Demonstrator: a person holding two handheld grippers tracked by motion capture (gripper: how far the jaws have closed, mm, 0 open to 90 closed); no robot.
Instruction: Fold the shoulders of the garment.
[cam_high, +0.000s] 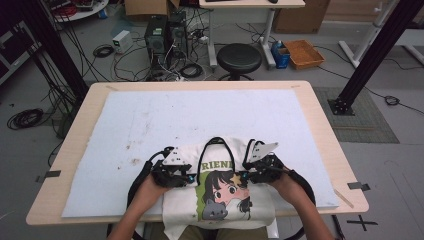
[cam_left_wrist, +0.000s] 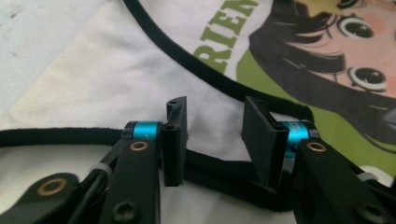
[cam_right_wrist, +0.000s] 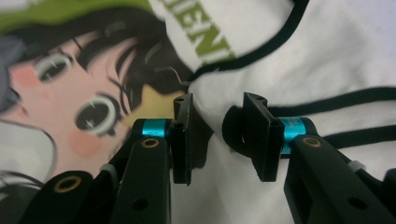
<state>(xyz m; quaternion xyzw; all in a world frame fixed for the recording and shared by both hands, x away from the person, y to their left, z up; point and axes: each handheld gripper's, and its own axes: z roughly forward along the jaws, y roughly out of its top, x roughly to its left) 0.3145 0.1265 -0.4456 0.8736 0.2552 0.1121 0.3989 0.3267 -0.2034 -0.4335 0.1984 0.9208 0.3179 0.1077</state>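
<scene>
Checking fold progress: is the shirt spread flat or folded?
Folded: the shirt is a compact block, sleeves tucked behind, black-trimmed edges doubled near the top; hem hangs off the table edge.

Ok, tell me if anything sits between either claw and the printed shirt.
Nothing visible does. The left claw sits right over the white shirt, its jaws apart astride a black trim band. The right claw hangs just above the fabric beside the cartoon print, jaws apart, with bare cloth between them.
</scene>
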